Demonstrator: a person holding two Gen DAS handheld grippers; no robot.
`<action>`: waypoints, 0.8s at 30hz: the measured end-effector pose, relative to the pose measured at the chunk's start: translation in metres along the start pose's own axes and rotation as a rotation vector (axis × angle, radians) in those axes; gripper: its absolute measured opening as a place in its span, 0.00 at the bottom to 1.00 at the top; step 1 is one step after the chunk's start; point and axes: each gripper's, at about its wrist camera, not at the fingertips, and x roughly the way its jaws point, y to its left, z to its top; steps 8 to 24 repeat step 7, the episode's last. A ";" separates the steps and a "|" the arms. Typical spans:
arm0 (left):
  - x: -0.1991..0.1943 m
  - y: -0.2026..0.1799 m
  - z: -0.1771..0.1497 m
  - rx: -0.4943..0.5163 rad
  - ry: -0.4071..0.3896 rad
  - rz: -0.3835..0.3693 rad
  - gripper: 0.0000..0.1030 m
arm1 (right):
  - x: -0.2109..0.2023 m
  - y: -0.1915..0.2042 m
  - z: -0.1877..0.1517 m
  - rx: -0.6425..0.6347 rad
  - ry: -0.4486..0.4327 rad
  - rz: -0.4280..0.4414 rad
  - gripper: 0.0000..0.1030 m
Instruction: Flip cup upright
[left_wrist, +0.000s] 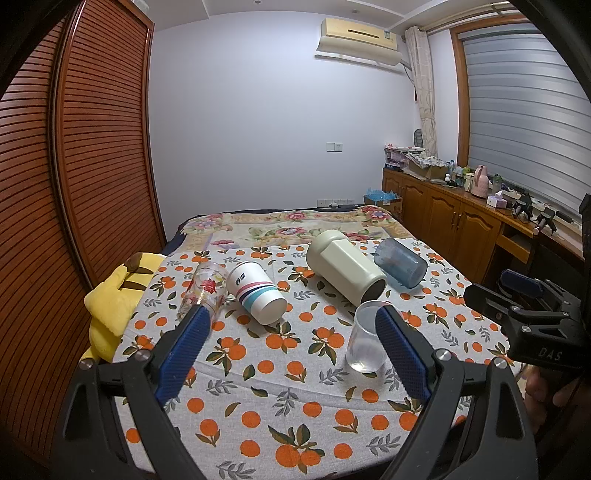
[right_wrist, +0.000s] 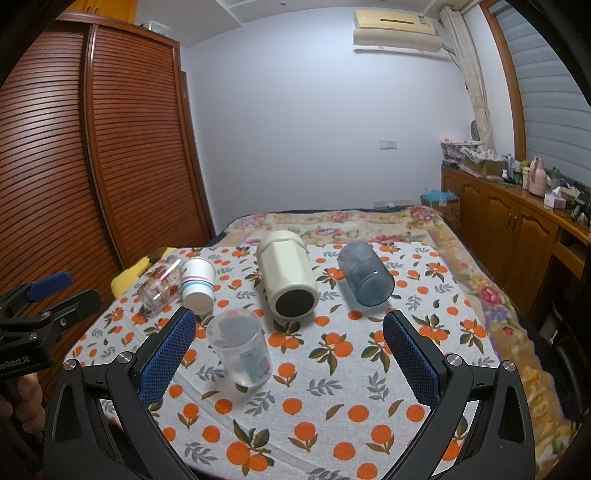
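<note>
A clear plastic cup (left_wrist: 365, 338) (right_wrist: 240, 350) stands upright on the orange-print cloth (right_wrist: 332, 406). Four cups lie on their sides behind it: a cream tumbler (left_wrist: 343, 271) (right_wrist: 286, 273), a blue translucent cup (left_wrist: 400, 266) (right_wrist: 365, 273), a white striped paper cup (left_wrist: 255, 291) (right_wrist: 197, 282) and a clear glass with red print (left_wrist: 203, 290) (right_wrist: 160, 282). My left gripper (left_wrist: 291, 328) is open and empty, hovering near the clear cup. My right gripper (right_wrist: 290, 332) is open and empty, above the cloth in front of the tumbler.
A yellow plush toy (left_wrist: 114, 306) lies at the cloth's left edge. A slatted wooden wardrobe (left_wrist: 74, 166) stands to the left. A wooden cabinet (left_wrist: 461, 218) with clutter runs along the right. A floral bedspread (left_wrist: 288, 225) lies behind the cloth.
</note>
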 end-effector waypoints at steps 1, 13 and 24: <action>0.000 0.000 0.000 0.000 0.000 0.001 0.89 | 0.000 -0.001 -0.001 0.000 0.000 0.000 1.00; 0.000 0.000 0.000 0.000 0.000 0.001 0.89 | -0.002 -0.002 -0.006 -0.002 0.003 -0.007 1.00; 0.000 0.000 0.000 0.000 0.000 0.001 0.89 | -0.002 -0.002 -0.006 -0.002 0.003 -0.007 1.00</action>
